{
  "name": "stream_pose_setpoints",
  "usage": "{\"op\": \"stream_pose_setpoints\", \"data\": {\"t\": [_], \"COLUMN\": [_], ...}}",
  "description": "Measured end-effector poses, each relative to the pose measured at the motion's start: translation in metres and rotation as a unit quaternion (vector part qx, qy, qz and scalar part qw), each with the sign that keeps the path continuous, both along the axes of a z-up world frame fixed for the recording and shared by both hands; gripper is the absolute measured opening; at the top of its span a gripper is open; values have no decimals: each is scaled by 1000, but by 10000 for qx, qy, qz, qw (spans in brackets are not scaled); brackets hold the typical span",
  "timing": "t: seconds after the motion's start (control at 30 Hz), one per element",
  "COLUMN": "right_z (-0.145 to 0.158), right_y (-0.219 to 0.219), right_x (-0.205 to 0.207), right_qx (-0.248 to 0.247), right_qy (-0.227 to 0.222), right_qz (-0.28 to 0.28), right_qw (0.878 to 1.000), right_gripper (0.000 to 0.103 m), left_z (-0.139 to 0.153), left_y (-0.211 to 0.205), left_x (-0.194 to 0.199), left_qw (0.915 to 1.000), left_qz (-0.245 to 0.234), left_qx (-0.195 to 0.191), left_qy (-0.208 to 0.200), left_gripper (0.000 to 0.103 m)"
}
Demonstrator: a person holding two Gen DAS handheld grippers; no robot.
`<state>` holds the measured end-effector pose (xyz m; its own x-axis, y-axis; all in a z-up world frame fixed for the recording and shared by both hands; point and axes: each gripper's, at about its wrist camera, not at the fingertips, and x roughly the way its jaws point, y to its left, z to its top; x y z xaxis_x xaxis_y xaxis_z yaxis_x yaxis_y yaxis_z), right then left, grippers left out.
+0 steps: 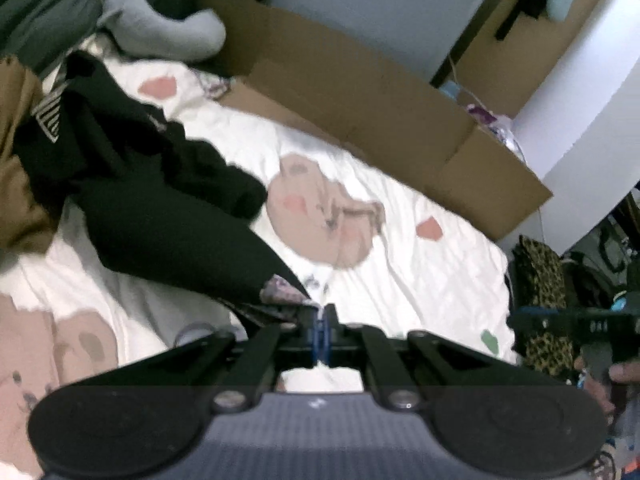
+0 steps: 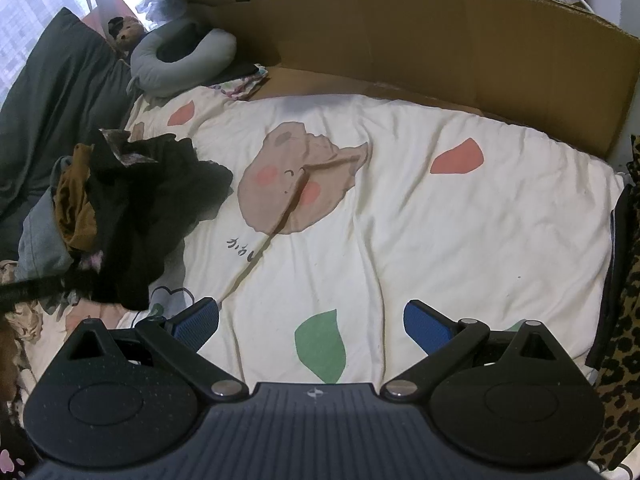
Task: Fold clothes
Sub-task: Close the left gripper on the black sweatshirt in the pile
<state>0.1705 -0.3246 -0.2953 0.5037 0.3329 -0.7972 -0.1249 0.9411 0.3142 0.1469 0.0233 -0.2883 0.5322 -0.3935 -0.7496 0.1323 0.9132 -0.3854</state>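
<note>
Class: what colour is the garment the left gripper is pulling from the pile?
Black garment, seen best in the left wrist view.

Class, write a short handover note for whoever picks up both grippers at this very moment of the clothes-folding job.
Left gripper: shut on a corner of the black garment, which stretches from the jaws back to the pile.
Right gripper: open, empty, above the cream cartoon-print duvet.
Clothes pile: black, mustard and grey pieces heaped at the duvet's left side, next to the dark green pillow. A cardboard box stands along the far edge.
Done: one garment gripped; nothing folded in view.
Left: probably draw the black garment onto the bare duvet, spread it, fold it, then do the rest.
</note>
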Motion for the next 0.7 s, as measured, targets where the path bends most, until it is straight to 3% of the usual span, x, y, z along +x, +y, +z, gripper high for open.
{"op": "stream_pose_setpoints", "data": {"t": [0.17,0.3,0.57,0.7], "right_z": [-2,-3,-8,-9], "right_y": [1,1,4,6], "right_x": [-1,-1,-2,-2], "right_qx": [9,20,26,139], "right_qy": [34,52,121,63], "right_qz": [27,29,100,157], "right_qw": [10000,10000,9999,9998], "right_gripper": [101,101,101,101], "left_z": [-12,3,14,10], "left_y": [25,45,62,70], "left_x": [3,12,63,93], "left_qw": [9976,9957,9879,9819], "left_qz": [405,641,1132,1375], "left_qx": [238,627,1015,1188], "left_qy": [518,246,-298,-533], "left_gripper": [11,59,63,78]}}
